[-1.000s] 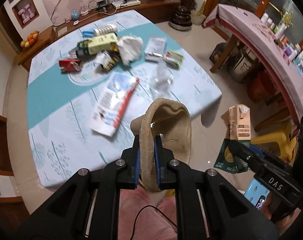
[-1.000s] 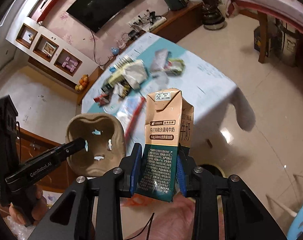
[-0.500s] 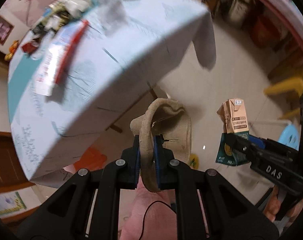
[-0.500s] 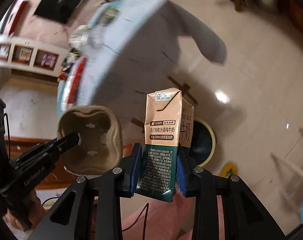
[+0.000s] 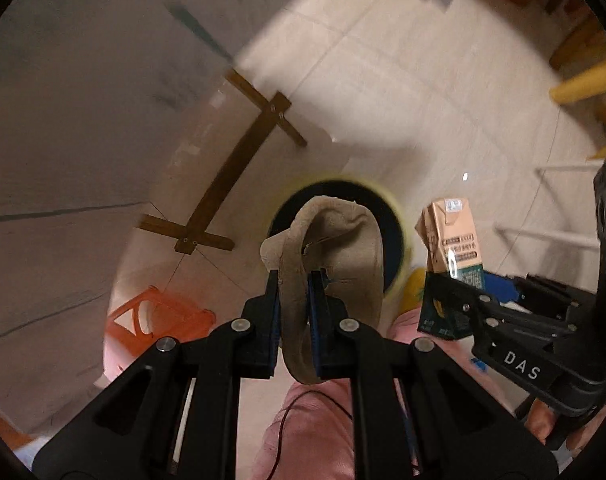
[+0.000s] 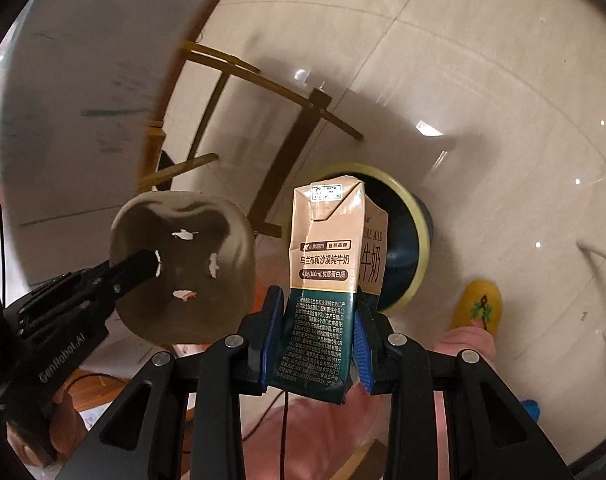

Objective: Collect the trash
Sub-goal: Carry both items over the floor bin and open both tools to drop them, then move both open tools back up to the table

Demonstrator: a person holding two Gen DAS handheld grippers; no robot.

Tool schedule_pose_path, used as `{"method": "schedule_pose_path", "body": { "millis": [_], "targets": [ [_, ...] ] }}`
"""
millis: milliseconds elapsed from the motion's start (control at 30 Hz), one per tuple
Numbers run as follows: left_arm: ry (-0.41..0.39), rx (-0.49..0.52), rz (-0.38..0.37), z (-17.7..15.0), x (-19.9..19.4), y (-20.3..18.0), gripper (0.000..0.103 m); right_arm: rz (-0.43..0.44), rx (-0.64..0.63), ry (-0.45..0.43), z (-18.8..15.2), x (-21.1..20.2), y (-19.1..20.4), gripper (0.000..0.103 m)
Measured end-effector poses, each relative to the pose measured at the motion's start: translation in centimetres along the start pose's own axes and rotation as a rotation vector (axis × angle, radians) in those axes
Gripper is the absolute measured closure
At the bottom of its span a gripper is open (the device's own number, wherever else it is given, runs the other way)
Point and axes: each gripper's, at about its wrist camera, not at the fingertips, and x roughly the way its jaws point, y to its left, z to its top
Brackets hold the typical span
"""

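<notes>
My left gripper (image 5: 295, 280) is shut on the rim of a brown pulp cup carrier (image 5: 335, 248), held on edge right above a round bin (image 5: 395, 236) with a yellow-green rim and dark inside. My right gripper (image 6: 315, 304) is shut on a tan and green milk carton (image 6: 327, 264), upright, in front of the same bin (image 6: 415, 240) on the floor. In the right wrist view the cup carrier (image 6: 187, 276) hangs to the left with the left gripper's finger (image 6: 139, 264) on it. The carton (image 5: 451, 256) shows at the right of the left wrist view.
The table's hanging cloth (image 5: 83, 128) and its wooden leg frame (image 5: 239, 164) stand just left of the bin. An orange stool (image 5: 159, 316) is below left, yellow stool legs (image 5: 583, 80) far right. A person's pink-clad legs (image 5: 311, 432) and yellow slipper (image 6: 479, 304) are close by.
Both grippers have dropped from above the table to near the floor, each keeping its load. The tabletop has left view and the bin has come into sight under them.
</notes>
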Motion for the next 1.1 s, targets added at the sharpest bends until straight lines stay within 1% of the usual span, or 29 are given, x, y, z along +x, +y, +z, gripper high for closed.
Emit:
{"method": "schedule_pose_path", "body": {
  "millis": [133, 200, 300, 333, 367, 400, 433, 467, 500, 533, 667, 833, 867, 1000, 1100],
  "targets": [
    [0.027, 0.066, 0.041, -0.7, 5.0, -0.3, 0.093, -0.029, 0.014, -0.003, -0.3, 5.6, -0.9, 0.071],
    [0.024, 0.093, 0.057, -1.0, 6.6, -0.4, 0.093, -0.050, 0.004, -0.001, -0.3, 7.8, -1.2, 0.071],
    [0.010, 0.146, 0.075, -1.0, 8.0, -0.7, 0.092, -0.074, -0.011, 0.003, -0.4, 10.7, -2.1, 0.070],
    [0.010, 0.170, 0.081, -1.0, 8.6, -1.0, 0.086, -0.087, -0.008, 0.017, -0.2, 12.0, -2.3, 0.070],
    [0.008, 0.185, 0.085, -1.1, 8.9, -1.2, 0.081, -0.082, -0.010, 0.015, -0.3, 12.7, -2.5, 0.067],
    [-0.002, 0.202, 0.090, -1.2, 9.2, -1.4, 0.068, -0.084, -0.015, 0.004, -0.3, 13.2, -2.7, 0.060],
    [-0.012, 0.211, 0.093, -1.2, 9.4, -1.5, 0.053, -0.086, -0.019, -0.004, -0.4, 13.2, -2.8, 0.055],
    [-0.028, 0.217, 0.097, -1.1, 9.4, -1.6, 0.046, -0.087, -0.025, -0.018, -0.6, 13.3, -3.0, 0.039],
    [-0.044, 0.220, 0.105, -1.1, 9.3, -1.7, 0.038, -0.083, -0.033, -0.037, -0.8, 13.2, -3.1, 0.028],
    [-0.064, 0.219, 0.116, -1.1, 9.1, -1.7, 0.036, -0.087, -0.036, -0.053, -1.0, 12.9, -2.9, 0.027],
    [-0.072, 0.216, 0.126, -0.9, 8.6, -1.5, 0.036, -0.081, -0.032, -0.091, -1.0, 11.6, -2.7, 0.027],
    [-0.103, 0.217, 0.161, -1.1, 6.9, -1.0, 0.036, -0.086, -0.009, -0.137, -1.5, 8.6, -2.4, 0.027],
    [-0.107, 0.212, 0.166, -1.0, 6.5, -0.8, 0.036, -0.085, -0.005, -0.145, -1.9, 7.2, -2.2, 0.027],
    [-0.124, 0.194, 0.178, -1.0, 4.5, -0.4, 0.036, -0.085, 0.003, -0.186, -2.3, 4.4, -1.1, 0.027],
    [-0.135, 0.182, 0.181, -1.2, 2.4, -0.6, 0.036, -0.093, 0.021, -0.212, -2.6, 1.8, -0.1, 0.027]
  ]
}}
